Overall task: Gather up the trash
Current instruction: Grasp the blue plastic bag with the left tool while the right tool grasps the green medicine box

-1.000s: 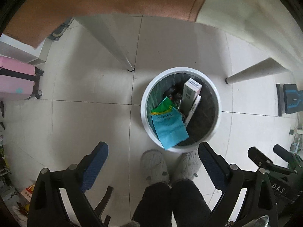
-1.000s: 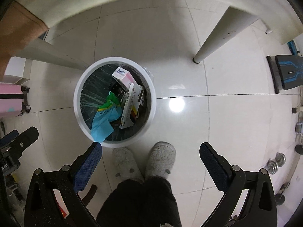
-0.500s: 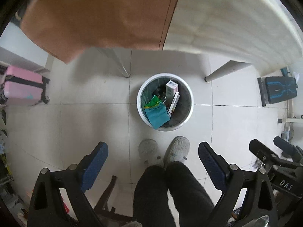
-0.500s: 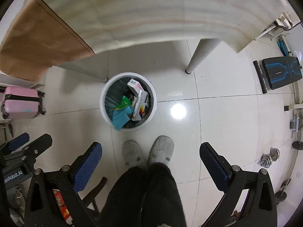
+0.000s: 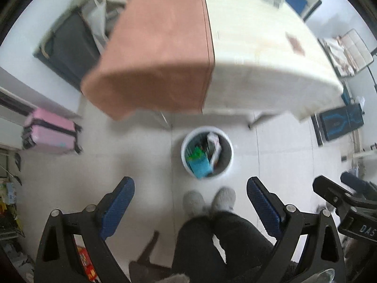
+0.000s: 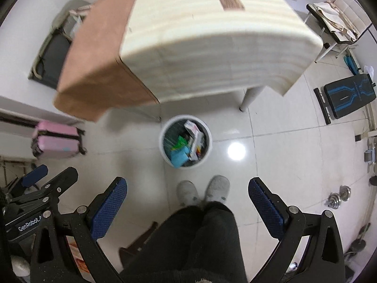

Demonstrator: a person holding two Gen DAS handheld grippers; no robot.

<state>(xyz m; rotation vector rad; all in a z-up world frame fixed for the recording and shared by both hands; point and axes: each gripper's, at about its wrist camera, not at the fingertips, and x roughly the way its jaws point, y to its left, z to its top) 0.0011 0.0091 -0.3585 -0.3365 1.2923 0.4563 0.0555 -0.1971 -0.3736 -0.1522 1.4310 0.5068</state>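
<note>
Left wrist view motion-blurred throughout; items at the far end of the table (image 5: 259,47) are unreadable smears. Bin (image 5: 207,152) contents reduced to colour patches; only a blue-green packet (image 5: 199,165) and a pale box (image 5: 213,141) separable, no print legible. Table's far legs hidden by the hanging cloth (image 6: 212,54). Person's legs (image 6: 198,243) cut off at the frame bottom between the fingers.
</note>
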